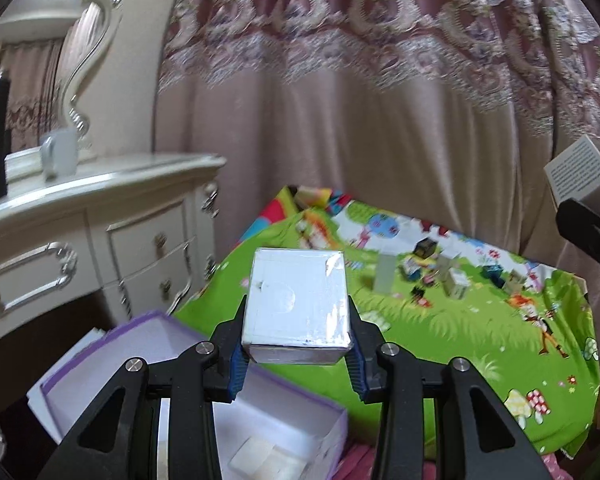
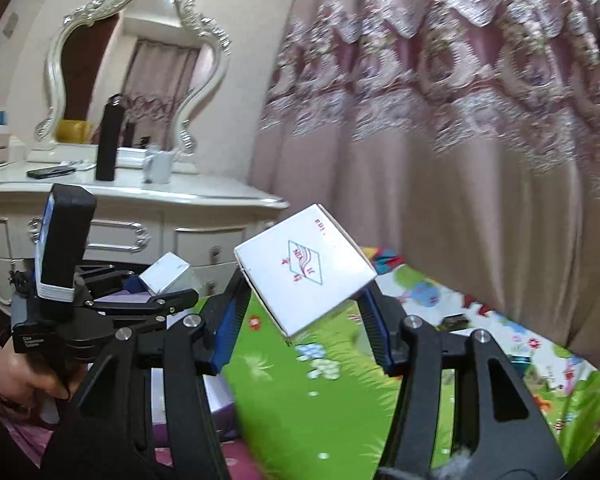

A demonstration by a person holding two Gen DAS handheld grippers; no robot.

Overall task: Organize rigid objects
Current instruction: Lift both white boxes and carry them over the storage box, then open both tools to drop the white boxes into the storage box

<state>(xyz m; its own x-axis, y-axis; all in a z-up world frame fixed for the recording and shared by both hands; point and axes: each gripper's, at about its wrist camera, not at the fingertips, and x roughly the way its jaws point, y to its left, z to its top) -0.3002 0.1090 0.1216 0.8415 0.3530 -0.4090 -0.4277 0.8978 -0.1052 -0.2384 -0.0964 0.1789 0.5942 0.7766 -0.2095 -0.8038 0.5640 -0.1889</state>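
The left gripper is clamping a small silvery-white box between its blue pads, holding it above the near corner of an open purple-edged storage box beside the cartoon-printed play mat. Small cartons are standing scattered on the mat, blurred. The right gripper is gripping a flat white box, tilted corner-down over the mat; its red and green diamond logo carries characters that are probably Chinese, too small to read. Behind, a white dresser is carrying a mirror, a black bottle and a cup, against a pink lace curtain.
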